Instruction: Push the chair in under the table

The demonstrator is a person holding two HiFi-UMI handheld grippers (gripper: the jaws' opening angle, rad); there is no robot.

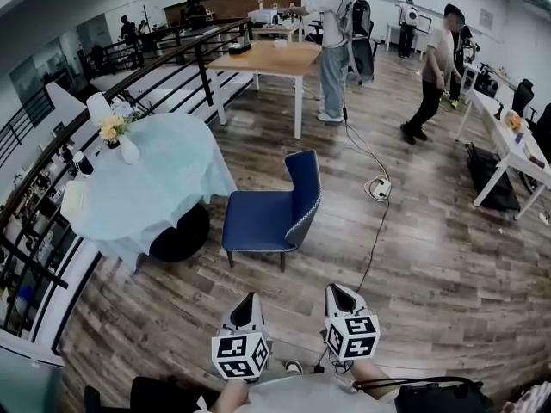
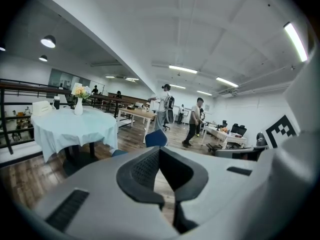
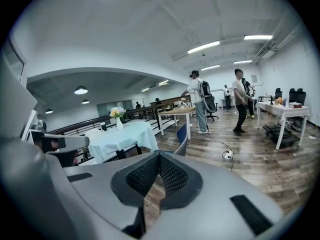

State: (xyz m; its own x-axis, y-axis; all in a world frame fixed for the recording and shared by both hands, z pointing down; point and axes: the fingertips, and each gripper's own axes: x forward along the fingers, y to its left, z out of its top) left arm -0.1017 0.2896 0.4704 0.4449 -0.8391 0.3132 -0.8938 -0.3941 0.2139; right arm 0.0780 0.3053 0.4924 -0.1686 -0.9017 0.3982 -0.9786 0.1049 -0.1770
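Head view: wood-plank floor (image 1: 430, 256), chair (image 1: 258, 218) beside round table (image 1: 164, 172) (teal cloth).

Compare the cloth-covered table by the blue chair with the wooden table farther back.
The cloth-covered table is round; the wooden table is rectangular. The cloth-covered table is draped in pale blue-green fabric over a dark base; the wooden table has a bare tan top on white legs. The cloth-covered table carries a vase of flowers; the wooden table has none. Both stand beside the black railing.
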